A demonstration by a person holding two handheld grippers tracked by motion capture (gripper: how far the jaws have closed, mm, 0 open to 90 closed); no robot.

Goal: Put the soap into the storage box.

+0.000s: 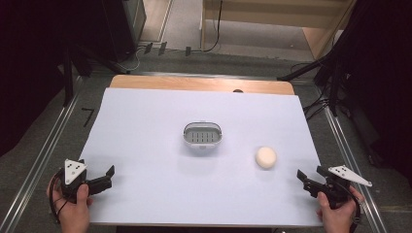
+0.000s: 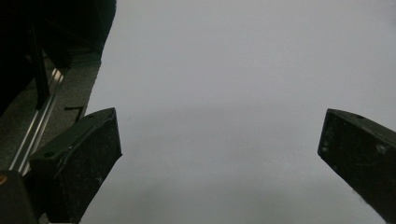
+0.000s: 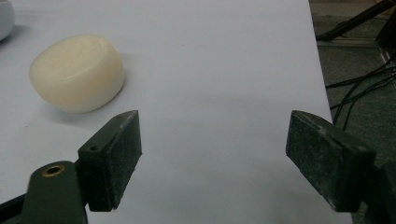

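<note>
Left gripper (image 1: 111, 175) held low at the near left corner of the white table sheet (image 1: 145, 145), jaws spread wide and grasping nothing; in the left gripper view (image 2: 219, 140), bare sheet between them. Left hand (image 1: 73, 208) wrapped round the handle, grey three-cornered plate on top.

Right gripper (image 1: 305, 178) held at the near right edge of the sheet, jaws likewise released and holding nothing; in the right gripper view (image 3: 212, 154), bare sheet between the pads. Right hand (image 1: 337, 213) closed round the handle.

Cream soap bar (image 1: 266, 158) lying flat on the sheet, near the right gripper, ahead of it and toward the table's centre; apart from both jaws. Same bar seen up and left of the jaws in the right gripper view (image 3: 77, 72), rounded, resting on its broad face.

Farther on, white slotted soap dish (image 1: 202, 135) at mid-table, upright, open side up, nothing in it; well apart from the bar and from the left gripper.

Wooden table edge (image 1: 201, 84) exposed beyond the sheet's far side.
</note>
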